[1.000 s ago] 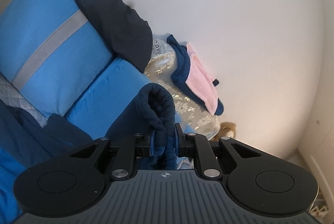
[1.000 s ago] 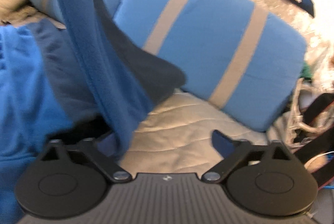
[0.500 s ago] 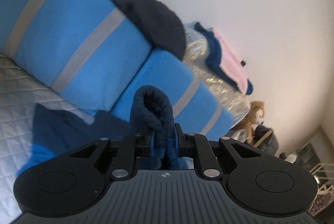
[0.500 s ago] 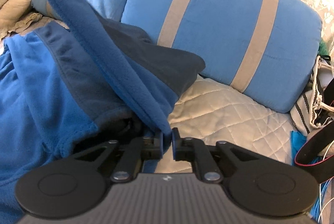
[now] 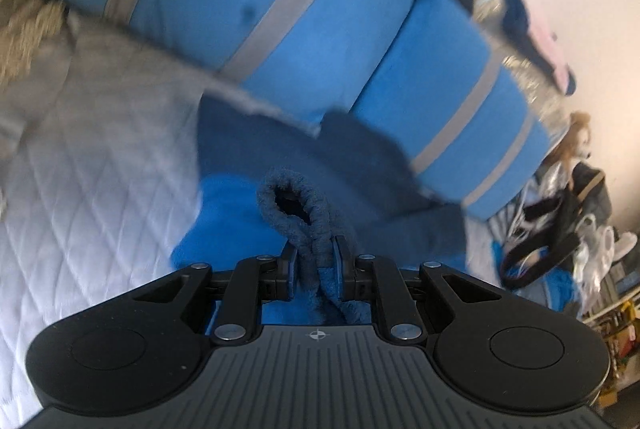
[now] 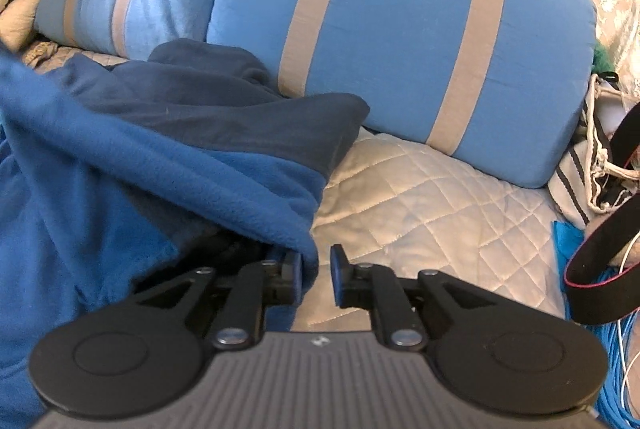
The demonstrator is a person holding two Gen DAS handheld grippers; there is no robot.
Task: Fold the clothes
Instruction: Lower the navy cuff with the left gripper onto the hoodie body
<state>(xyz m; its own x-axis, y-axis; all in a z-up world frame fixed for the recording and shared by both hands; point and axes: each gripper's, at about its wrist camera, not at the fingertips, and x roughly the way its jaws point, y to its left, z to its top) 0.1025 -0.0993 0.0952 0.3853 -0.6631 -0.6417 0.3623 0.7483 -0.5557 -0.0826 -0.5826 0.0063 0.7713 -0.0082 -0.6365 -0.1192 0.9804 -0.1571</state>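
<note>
On my left gripper (image 5: pixel 315 259) I see a ribbed dark-grey housing with a small crosshair mark at its front edge, flanked by two round black discs. Black linkage arms run forward from silver screws — two large near the housing, smaller ones further out — to short fingers (image 5: pixel 289 265) faced with blue pads. My right gripper (image 6: pixel 316 275) looks identical — same ribbing, discs, screws.

Soft daylight is filling both fisheye views. Motion blur is smearing the blue grey-striped pillows (image 5: pixel 260 1) in the left view; the right view is staying sharper, edges bending and darkening.
</note>
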